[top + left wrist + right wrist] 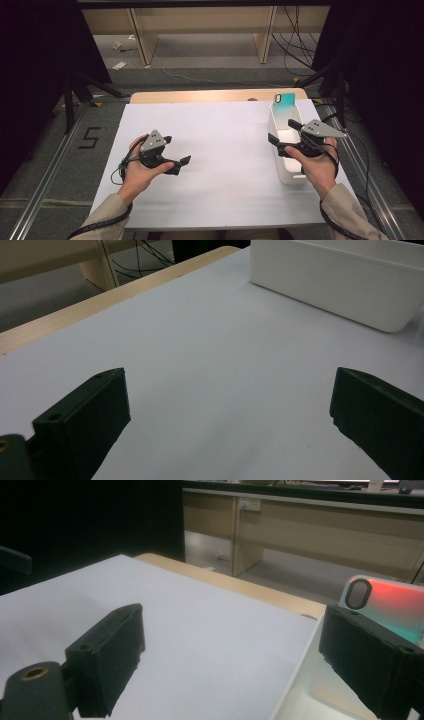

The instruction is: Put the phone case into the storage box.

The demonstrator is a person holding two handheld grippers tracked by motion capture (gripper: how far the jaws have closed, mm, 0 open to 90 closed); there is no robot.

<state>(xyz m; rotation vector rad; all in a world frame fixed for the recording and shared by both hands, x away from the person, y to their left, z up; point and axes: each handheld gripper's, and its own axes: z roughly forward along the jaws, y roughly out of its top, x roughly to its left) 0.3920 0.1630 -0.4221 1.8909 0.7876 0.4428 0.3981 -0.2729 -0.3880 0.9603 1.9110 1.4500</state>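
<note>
Both my grippers, left (pixel 184 162) and right (pixel 281 131), gape empty. White sheet (pixel 220 150) covers the table (pixel 210 95). Phone case (pixel 284 107) leans in the bin (pixel 289 175); cables (pixel 295 45) cross the floor.

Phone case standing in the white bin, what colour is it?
Teal-to-orange gradient phone case, clearest in the right gripper view.

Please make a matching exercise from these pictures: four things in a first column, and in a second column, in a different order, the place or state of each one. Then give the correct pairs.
Column one
1. phone case
2. white bin
3. left hand-held gripper
4. right hand-held gripper

Column two
A. open, above the bare white sheet at the left
B. stands on the right part of the table
C. leans upright at the far end inside the bin
D. open, over the bin, empty

Pairs: 1-C, 2-B, 3-A, 4-D
</note>
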